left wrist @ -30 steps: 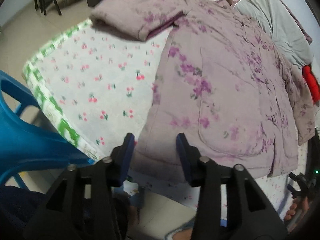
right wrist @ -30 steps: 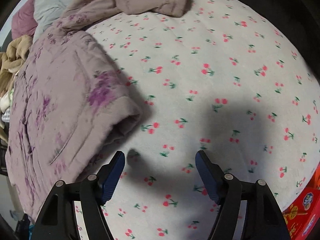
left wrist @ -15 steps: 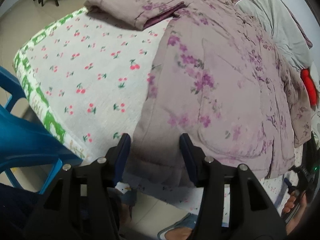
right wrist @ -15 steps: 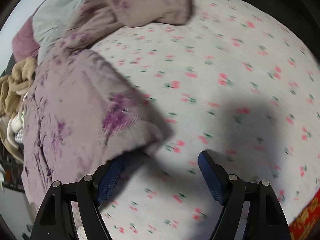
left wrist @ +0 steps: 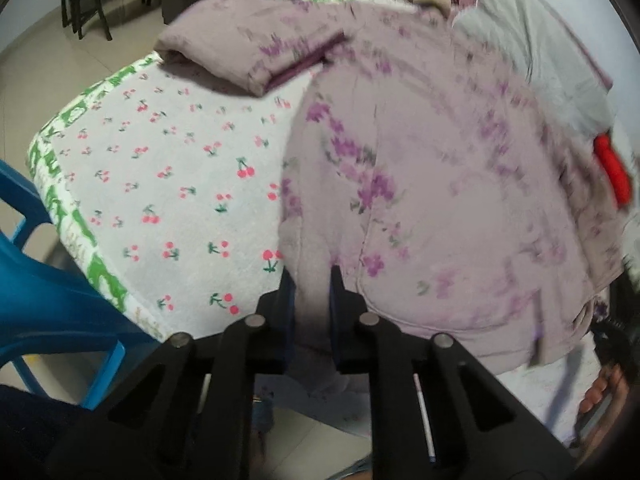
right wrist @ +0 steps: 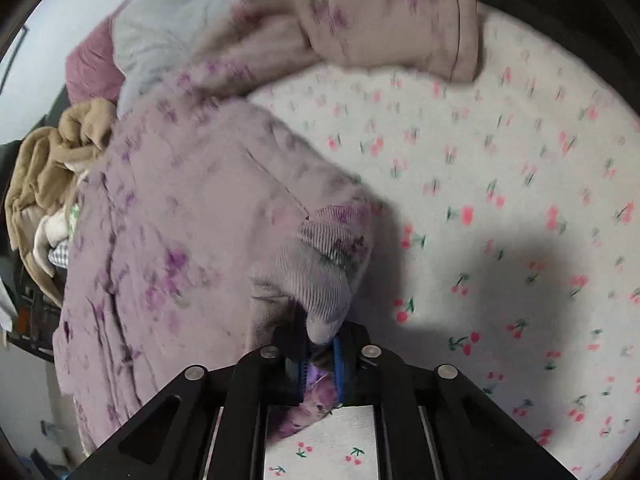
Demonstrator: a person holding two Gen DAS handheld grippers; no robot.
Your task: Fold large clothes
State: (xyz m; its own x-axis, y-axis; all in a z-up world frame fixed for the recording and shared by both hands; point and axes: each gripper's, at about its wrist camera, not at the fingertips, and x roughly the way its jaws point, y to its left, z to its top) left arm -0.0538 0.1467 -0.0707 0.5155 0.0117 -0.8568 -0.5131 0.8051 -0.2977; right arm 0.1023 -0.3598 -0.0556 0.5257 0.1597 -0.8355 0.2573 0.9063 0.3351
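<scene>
- Lilac flowered jacket point(left wrist: 440, 184) lies spread on the cherry-print bed point(left wrist: 180, 184), sleeve point(left wrist: 256, 52) reaching toward eleven o'clock.
- My left gripper point(left wrist: 311, 284) has its jaws clamped on the hem.
- My right gripper point(right wrist: 318, 344) pinches another hem corner at six o'clock.

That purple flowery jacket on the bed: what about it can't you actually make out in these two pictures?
- Left wrist view: the jacket is smeared by motion blur, so its flower print and seams are unclear. The hem corner pinched in the left tool disappears behind the black frame.
- Right wrist view: the pinched corner in the right tool is partly hidden by the tool; the jacket's left part is cut off by the dark edge.
- The sleeve is blurred.
</scene>
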